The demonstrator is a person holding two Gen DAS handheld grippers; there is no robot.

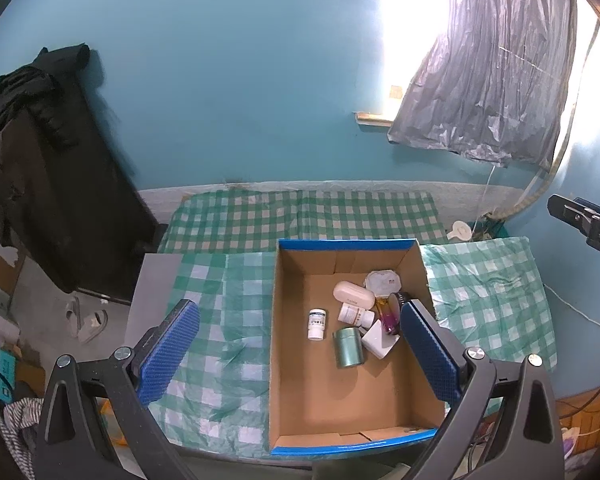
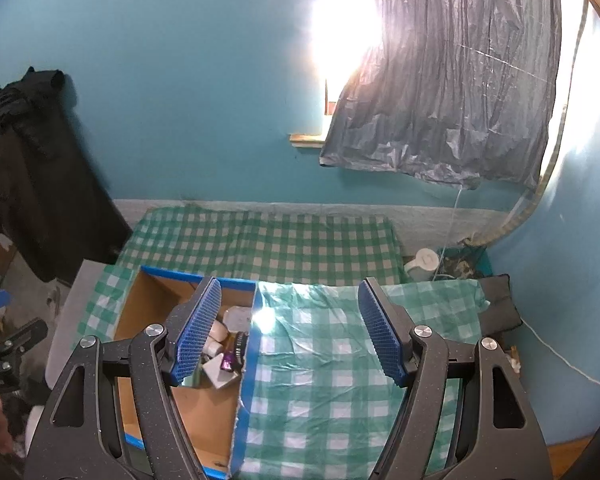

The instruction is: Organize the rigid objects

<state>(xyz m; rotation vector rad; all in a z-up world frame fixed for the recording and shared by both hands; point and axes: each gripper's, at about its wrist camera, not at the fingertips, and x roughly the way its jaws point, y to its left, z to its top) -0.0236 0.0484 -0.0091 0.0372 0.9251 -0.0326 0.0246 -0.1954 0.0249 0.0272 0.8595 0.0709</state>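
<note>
Under the left gripper [image 1: 300,354], jaws wide and empty, box [image 1: 352,404] holds bottles; right gripper [image 2: 290,334] empty, part-open over cloth [image 2: 340,380].

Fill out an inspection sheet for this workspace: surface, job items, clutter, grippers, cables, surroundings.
Surface: green checked cloth, wrinkled, under a cardboard box with blue-taped edges.
Job's things: all inside the box: green tin, white pill bottle, white oval case, white charger block, purple bottle, clustered at the far right side.
Clutter: nothing seen on the cloth outside the box.
Grippers: left gripper open above the box, empty; right gripper open, empty, over the box's right wall.
Cables: white cord trailing right of the cloth.
Surroundings: teal wall, plastic-covered window, dark clothes hanging left, white kettle.
</note>
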